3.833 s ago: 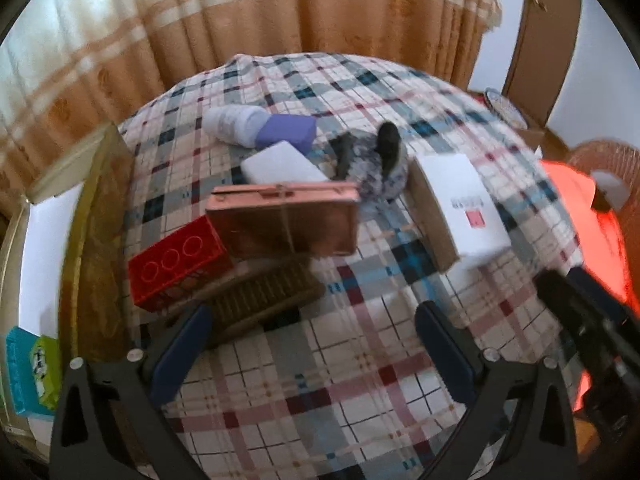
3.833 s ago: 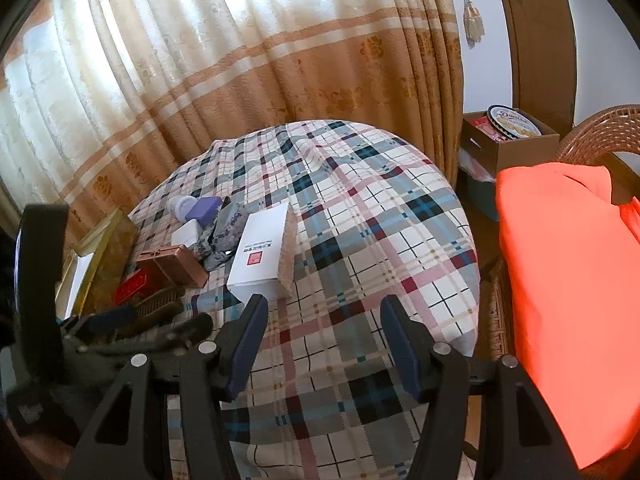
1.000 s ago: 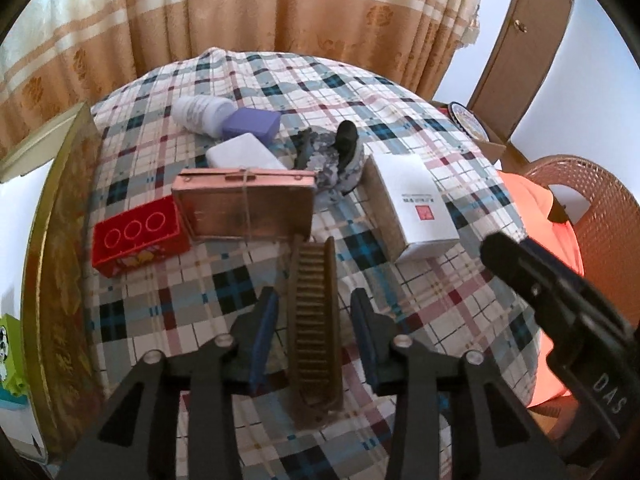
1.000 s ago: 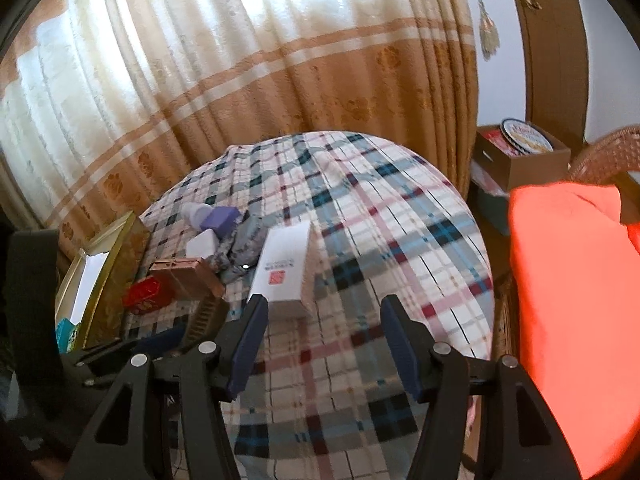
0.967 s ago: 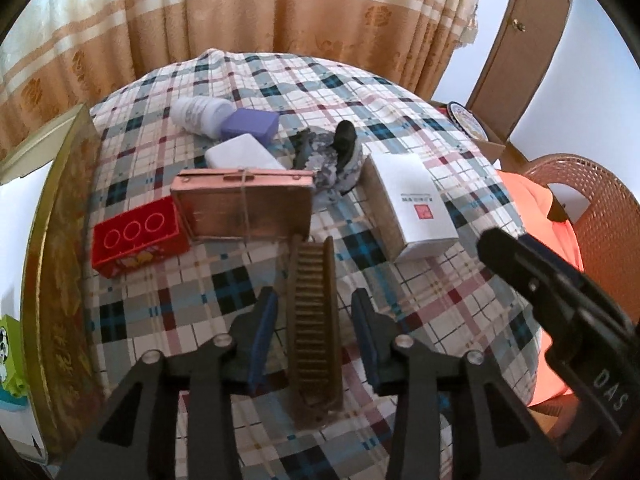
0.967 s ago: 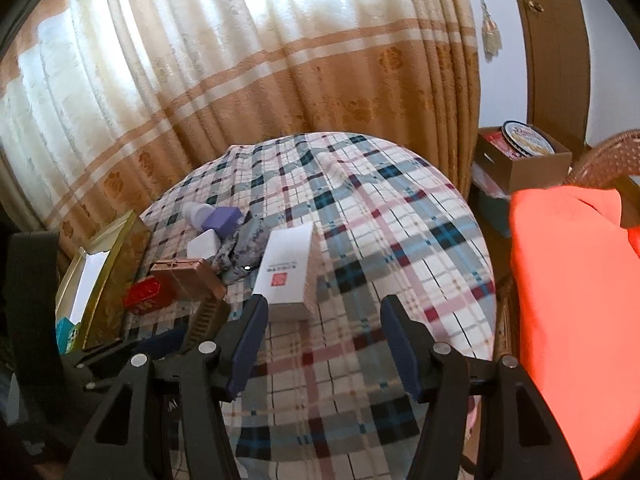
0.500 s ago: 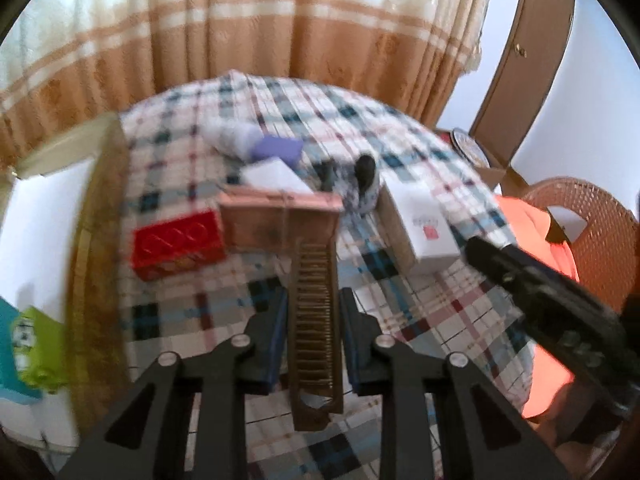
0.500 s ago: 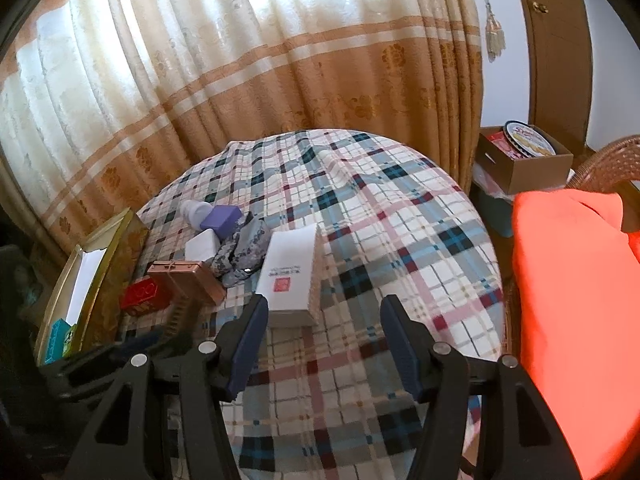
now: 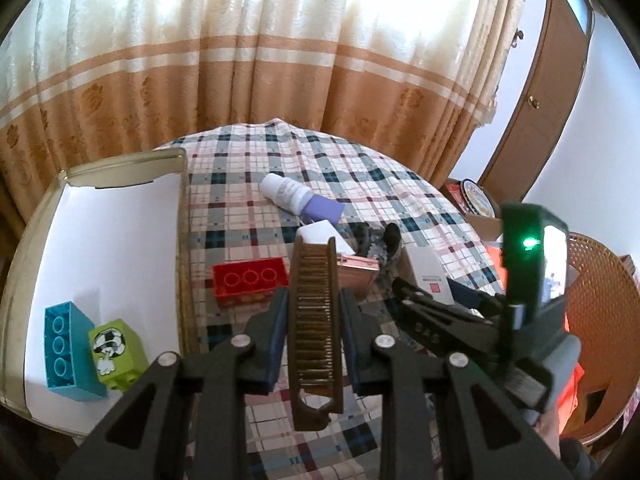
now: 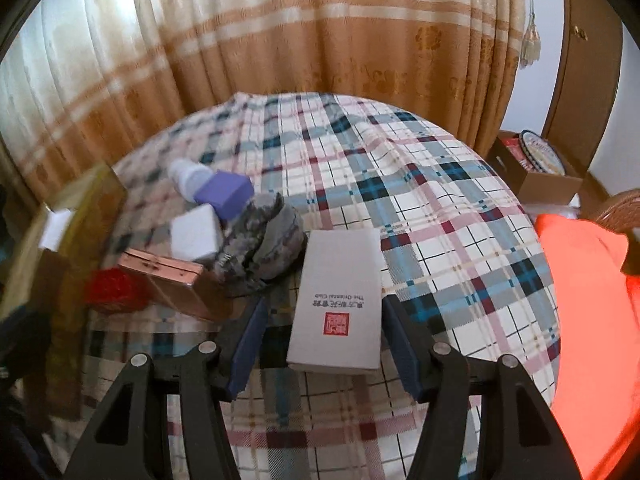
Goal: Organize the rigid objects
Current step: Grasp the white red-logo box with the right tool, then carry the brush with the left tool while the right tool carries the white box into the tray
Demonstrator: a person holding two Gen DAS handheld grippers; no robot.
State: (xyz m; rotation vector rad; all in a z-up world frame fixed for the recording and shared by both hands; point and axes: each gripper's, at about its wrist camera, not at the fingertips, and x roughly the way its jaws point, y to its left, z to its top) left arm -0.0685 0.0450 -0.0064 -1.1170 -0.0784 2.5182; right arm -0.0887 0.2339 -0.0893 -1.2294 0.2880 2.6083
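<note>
1. The left claw [image 9: 314, 322] has closed on the brown comb [image 9: 316, 320] and lifted it: a second ago the comb lay on the tabletop [image 9: 280, 160] between parted fingers; now it is pinched along its sides, its far end standing above the pink case [image 9: 356, 276] at frame centre.
2. The view has also swung left, so the gold tray [image 9: 182, 240] with its white floor fills the left of the frame, holding a blue brick [image 9: 60, 350] and a green block [image 9: 114, 352] at lower left. I judge the comb is on its way there, with one more item cleared.
3. The right claw [image 10: 324, 350] has come in low over the white box [image 10: 340, 300]. Its fingers are wide apart and grip nothing; the box's near end lies between them at lower centre, seemingly clear of both pads.
4. The red brick [image 9: 250, 282], bottle [image 9: 284, 192], purple block [image 9: 322, 208] and grey bundle [image 10: 264, 236] remain loose on the tabletop, so much sorting is left.
</note>
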